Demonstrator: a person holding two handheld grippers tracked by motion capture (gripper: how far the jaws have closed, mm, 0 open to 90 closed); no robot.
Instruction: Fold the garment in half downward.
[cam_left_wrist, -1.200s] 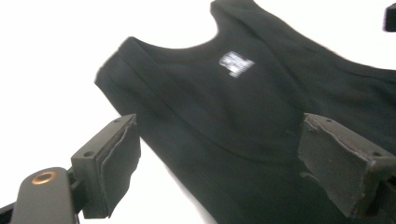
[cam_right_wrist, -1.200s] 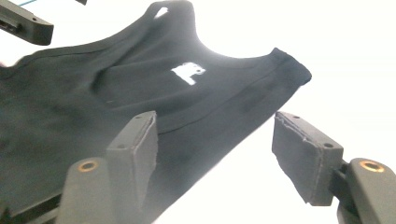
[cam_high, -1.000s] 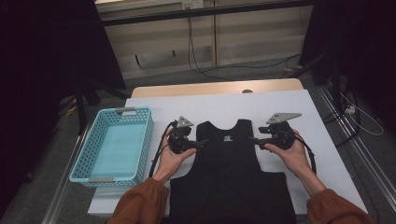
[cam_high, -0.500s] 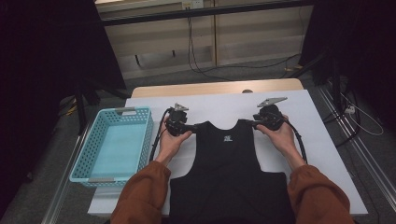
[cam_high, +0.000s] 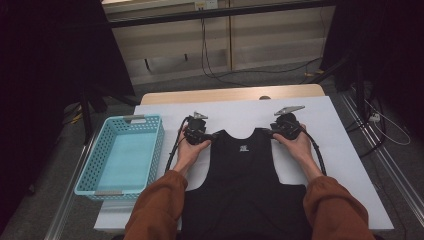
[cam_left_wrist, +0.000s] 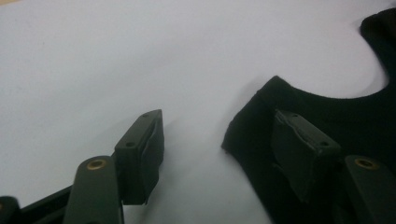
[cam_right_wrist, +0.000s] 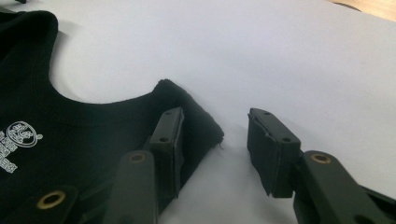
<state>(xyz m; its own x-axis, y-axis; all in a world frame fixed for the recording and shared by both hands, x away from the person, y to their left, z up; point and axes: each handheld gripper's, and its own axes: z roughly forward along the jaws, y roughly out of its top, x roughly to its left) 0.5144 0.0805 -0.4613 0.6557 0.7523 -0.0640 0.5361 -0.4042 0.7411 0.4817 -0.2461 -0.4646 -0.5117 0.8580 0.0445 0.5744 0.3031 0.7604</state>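
Observation:
A black sleeveless vest lies flat on the white table, neck away from me, with a small white print under the neckline. My left gripper sits at the vest's left shoulder strap. In the left gripper view its jaws stand apart, one over the strap end, the other on bare table. My right gripper straddles the right strap end the same way, its jaws apart. Both grippers' jaws have just been closing; neither pair presses the cloth.
A light blue plastic basket stands at the table's left edge, with nothing in it. A wooden strip runs along the far edge. Cables trail back from both grippers along my forearms.
Both hands moved away from me and down, from beside the vest's chest to its shoulder straps. The jaws now rest low on the table at the strap ends.

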